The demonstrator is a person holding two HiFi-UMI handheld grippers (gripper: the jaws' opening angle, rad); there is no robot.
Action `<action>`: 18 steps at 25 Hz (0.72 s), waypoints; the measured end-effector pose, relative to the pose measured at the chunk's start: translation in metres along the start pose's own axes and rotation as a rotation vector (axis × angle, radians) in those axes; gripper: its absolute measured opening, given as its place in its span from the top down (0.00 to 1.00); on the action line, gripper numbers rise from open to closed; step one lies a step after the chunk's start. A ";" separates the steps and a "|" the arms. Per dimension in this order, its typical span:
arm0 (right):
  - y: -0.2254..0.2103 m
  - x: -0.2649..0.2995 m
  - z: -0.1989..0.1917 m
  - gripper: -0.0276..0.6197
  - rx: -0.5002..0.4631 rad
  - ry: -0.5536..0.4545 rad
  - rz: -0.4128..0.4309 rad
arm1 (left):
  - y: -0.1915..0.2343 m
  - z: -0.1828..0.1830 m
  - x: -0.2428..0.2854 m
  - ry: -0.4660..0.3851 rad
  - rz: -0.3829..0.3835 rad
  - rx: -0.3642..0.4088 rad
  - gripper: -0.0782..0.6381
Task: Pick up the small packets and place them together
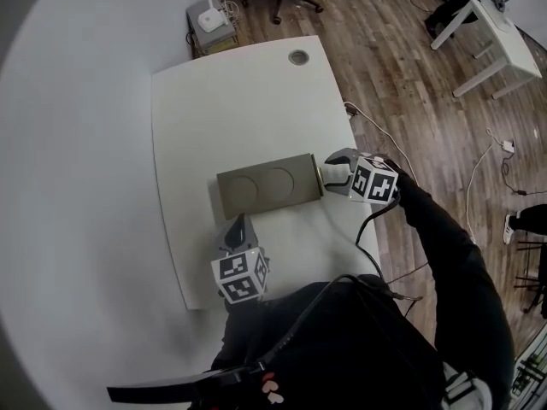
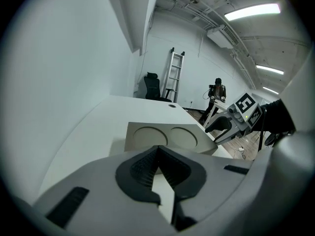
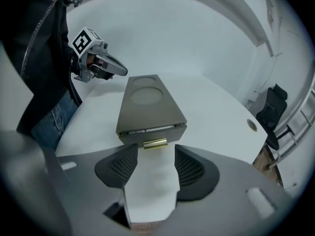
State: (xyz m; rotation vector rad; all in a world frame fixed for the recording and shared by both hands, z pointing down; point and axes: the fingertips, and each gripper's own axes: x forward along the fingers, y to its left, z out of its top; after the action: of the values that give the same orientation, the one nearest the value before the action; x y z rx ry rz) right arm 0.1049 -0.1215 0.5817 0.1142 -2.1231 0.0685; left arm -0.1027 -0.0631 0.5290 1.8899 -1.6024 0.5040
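Person's dark jacket (image 1: 359,348) is filling the near edge of the head view, with both arms reaching over the white table (image 1: 248,92). Landmark: grey box (image 1: 267,186), two round recesses in its lid, lying mid-table. Small packets are showing in no view; I am judging they are sitting inside the box, behind the drawer front (image 3: 152,131). Right gripper (image 3: 155,155) is standing at the drawer end of the box, jaws spread wide, only bare table lying between them, with the brass handle (image 3: 155,143) sitting just at their mouth, untouched. Left gripper (image 2: 157,151) is waiting beside the box's long side nearest the person, pads meeting at the tips, carrying nothing. Step in hand, as I am reading it: opening the drawer. Doing it well is meaning easing the right jaws forward until the pads are flanking the handle, closing squarely, then pulling straight along the box's length. The box is looking light, so the left gripper is best pressing on the lid to stop it sliding.
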 end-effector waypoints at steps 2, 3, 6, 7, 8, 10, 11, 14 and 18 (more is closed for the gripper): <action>-0.003 0.007 0.000 0.64 -0.039 0.033 0.016 | 0.004 0.002 0.005 0.004 0.014 0.008 0.89; -0.004 0.010 0.000 0.64 -0.060 0.046 0.024 | 0.006 0.003 0.007 0.005 0.021 0.011 0.89; -0.002 0.017 0.000 0.64 -0.108 0.073 0.050 | 0.006 0.001 0.014 0.025 0.018 0.016 0.89; -0.001 0.019 -0.001 0.64 -0.120 0.082 0.055 | 0.005 0.000 0.017 0.032 0.012 0.013 0.89; -0.001 0.020 -0.001 0.65 -0.131 0.088 0.059 | 0.005 -0.001 0.019 0.038 0.008 0.011 0.89; -0.001 0.023 -0.001 0.65 -0.145 0.091 0.063 | 0.003 -0.002 0.022 0.050 0.002 0.013 0.89; -0.001 0.023 0.000 0.65 -0.152 0.092 0.064 | 0.003 -0.002 0.024 0.055 0.000 0.014 0.89; -0.001 0.024 0.001 0.69 -0.171 0.096 0.066 | 0.004 -0.001 0.026 0.059 -0.003 0.011 0.89; -0.002 0.024 -0.001 0.69 -0.174 0.092 0.068 | 0.003 -0.002 0.027 0.055 -0.002 0.007 0.89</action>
State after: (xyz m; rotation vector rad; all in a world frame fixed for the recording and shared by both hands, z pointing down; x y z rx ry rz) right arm 0.0932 -0.1245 0.6025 -0.0631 -2.0315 -0.0700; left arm -0.1003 -0.0824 0.5480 1.8667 -1.5649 0.5572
